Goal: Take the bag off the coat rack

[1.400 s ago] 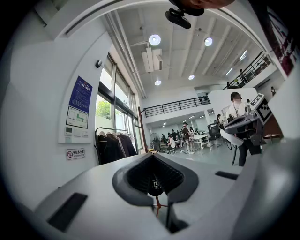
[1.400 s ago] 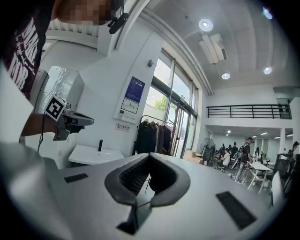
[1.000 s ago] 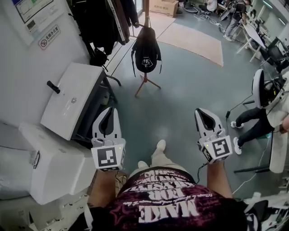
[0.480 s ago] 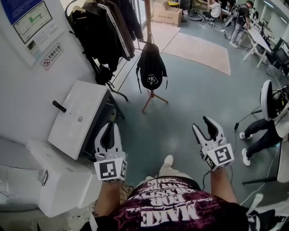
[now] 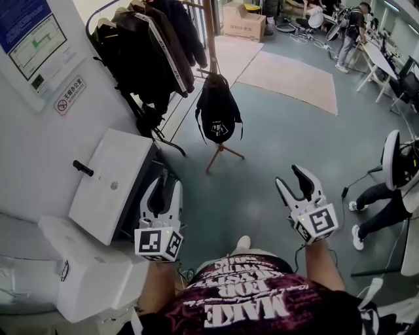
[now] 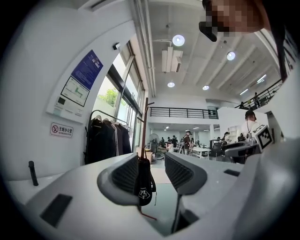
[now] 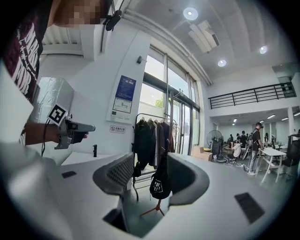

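A black bag [image 5: 218,114] with a white logo hangs from a wooden coat rack [image 5: 211,33] that stands on splayed legs on the grey floor ahead. Both grippers are held low in front of the person, well short of the bag. My left gripper [image 5: 165,183] has its jaws opening, with nothing between them. My right gripper [image 5: 290,178] has its jaws opening too, also with nothing between them. In the left gripper view the bag [image 6: 144,185] shows far off through the gap between the jaws. The right gripper view shows the bag [image 7: 161,183] the same way.
A metal clothes rail with dark jackets [image 5: 150,52] stands left of the rack against the wall. A white cabinet [image 5: 111,183] sits close at my left. A seated person's legs [image 5: 376,196] are at the right. A beige mat [image 5: 288,78] and a cardboard box [image 5: 242,19] lie beyond.
Both grippers have gone from shut to spread jaws, the right one first. The bag and rack now sit lower in the head view, and the clothes rail shows more fully.
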Available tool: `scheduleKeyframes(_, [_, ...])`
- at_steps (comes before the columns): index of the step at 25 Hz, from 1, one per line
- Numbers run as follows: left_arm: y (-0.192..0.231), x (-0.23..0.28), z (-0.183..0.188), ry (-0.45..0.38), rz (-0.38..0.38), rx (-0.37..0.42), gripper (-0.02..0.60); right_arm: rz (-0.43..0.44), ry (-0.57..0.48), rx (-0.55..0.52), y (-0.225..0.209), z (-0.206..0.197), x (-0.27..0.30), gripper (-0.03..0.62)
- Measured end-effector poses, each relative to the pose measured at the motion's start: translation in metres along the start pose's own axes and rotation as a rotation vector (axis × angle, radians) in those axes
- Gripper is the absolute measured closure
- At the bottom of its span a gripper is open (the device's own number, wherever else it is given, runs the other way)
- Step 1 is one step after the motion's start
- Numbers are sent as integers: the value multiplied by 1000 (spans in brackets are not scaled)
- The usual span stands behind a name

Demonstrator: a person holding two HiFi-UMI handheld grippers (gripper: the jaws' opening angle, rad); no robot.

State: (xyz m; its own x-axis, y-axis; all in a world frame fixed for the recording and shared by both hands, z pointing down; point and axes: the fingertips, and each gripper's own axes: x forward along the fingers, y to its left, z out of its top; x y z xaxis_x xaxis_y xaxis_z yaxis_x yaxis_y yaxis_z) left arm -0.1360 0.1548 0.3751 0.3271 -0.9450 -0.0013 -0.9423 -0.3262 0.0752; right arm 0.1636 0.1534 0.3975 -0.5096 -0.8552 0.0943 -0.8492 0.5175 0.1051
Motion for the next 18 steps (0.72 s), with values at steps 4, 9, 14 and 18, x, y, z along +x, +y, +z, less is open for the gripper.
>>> scheduleKeyframes(4, [-7, 21, 2, 7, 19, 46, 414, 9, -11, -1, -25, 1, 10, 373])
scheduleKeyframes(9, [-24, 46, 5, -6, 26, 86, 415, 15, -13, 15, -55, -7, 17, 373])
scheduleKeyframes(14, [-37, 63, 6, 1, 55, 123, 416, 27, -6, 23, -81, -18, 15, 373])
scheduleKeyframes(18, [-46, 69, 0, 33, 63, 157, 415, 23, -9, 44, -92, -23, 14, 373])
